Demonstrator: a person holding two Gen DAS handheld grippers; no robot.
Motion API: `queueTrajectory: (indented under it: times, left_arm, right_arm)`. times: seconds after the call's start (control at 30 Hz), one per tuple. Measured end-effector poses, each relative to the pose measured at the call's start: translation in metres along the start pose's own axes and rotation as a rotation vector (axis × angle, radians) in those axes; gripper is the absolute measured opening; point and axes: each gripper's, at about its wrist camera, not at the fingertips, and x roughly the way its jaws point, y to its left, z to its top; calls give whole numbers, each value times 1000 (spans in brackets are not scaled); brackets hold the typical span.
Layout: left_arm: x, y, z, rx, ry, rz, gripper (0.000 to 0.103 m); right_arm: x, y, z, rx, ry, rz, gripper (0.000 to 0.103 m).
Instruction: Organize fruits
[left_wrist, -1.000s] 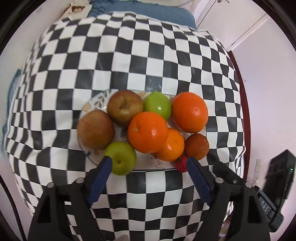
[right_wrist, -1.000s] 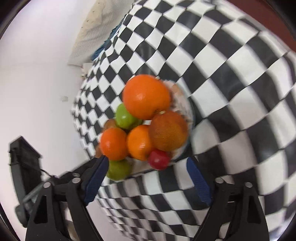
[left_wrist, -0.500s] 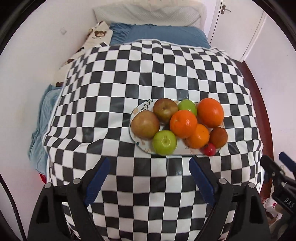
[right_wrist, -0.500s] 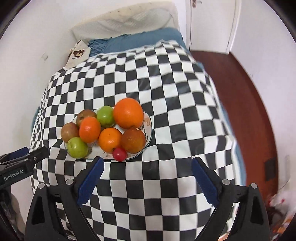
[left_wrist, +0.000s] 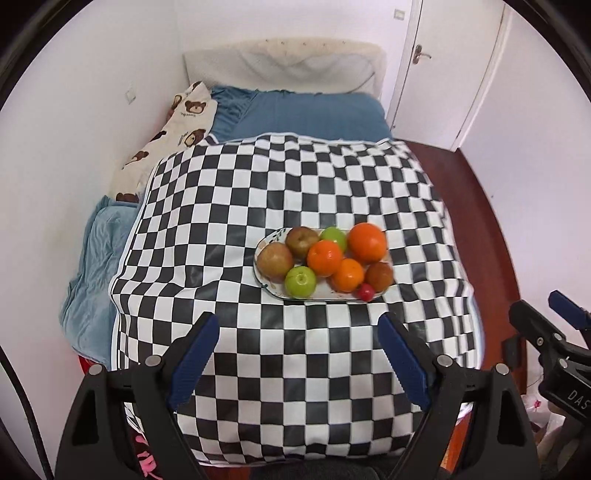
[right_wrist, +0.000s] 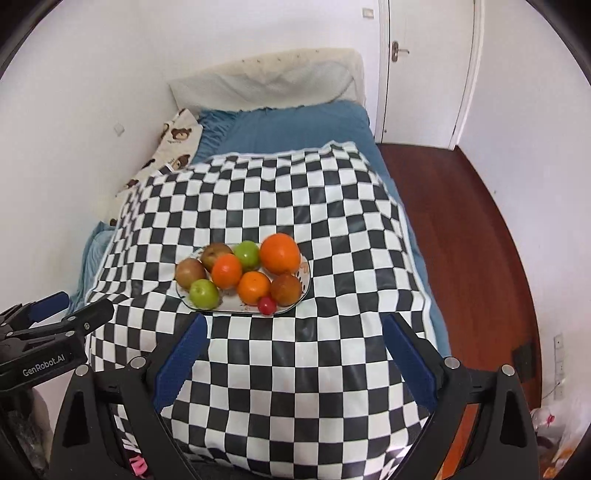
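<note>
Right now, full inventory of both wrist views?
plate: 1, white, patterned rim, on the checkered cloth
oranges: 3, orange, right and middle of plate
green apples: 2, one at the front, one at the back
brownish apples: 2, left side of plate
dark reddish-brown fruit: 1, right front
small red fruit: 1, plate's front edge
checkered cloth: 1, black and white, over the bed
bear-print pillow: 1, cream, by the wall
left gripper: open, empty
right gripper: open, empty

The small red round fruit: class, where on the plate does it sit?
In both wrist views the small red round fruit sits at the oval plate's near rim, between the smallest orange and the dark reddish-brown fruit.
</note>
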Motion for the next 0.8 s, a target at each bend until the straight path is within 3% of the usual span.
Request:
queueTrajectory:
  times: [0.37, 0.8]
  left_arm:
    - [-48, -4, -15, 0, -41, -27, 88]
    - [-46, -5, -20, -6, -44, -16, 88]
  right_arm:
    - [-68, 4, -10, 2, -42, 1, 99]
    - [-74, 3, -14, 7, -46, -2, 99]
